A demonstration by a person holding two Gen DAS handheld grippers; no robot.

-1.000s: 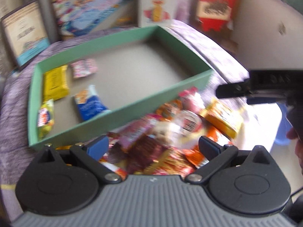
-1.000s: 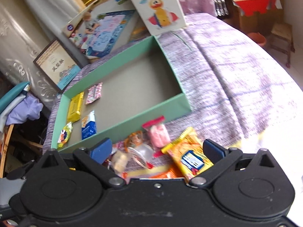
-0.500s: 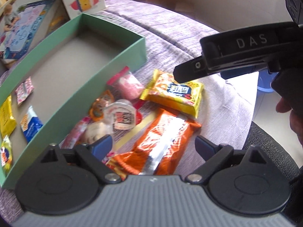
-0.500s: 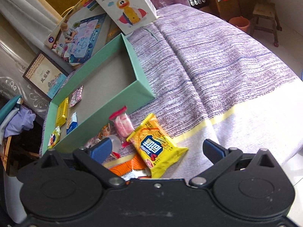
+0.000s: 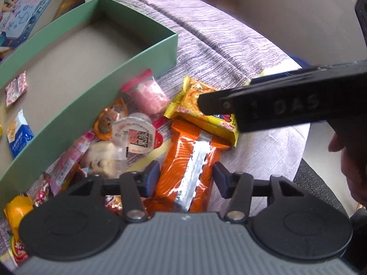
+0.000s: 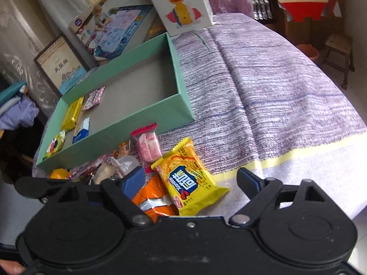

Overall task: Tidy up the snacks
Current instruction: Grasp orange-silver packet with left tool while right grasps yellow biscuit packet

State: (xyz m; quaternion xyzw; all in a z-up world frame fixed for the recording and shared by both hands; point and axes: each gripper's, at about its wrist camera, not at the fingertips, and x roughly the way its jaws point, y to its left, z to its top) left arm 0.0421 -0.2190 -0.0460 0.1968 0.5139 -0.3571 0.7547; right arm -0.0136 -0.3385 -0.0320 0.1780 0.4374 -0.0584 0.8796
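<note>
Both grippers have dropped nearer: left gripper (image 5: 186, 178) closing around the orange packet (image 5: 190, 167), seemingly untouched; right gripper (image 6: 191, 180) closing over the yellow packet (image 6: 188, 178).

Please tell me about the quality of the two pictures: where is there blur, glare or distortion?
Left wrist view: the pile of snacks left of the orange packet is blurred, and the packet's silver seam glares. Right wrist view: sharper; the yellow packet reads clearly, but the fisheye bends the green box and the purple cloth.
</note>
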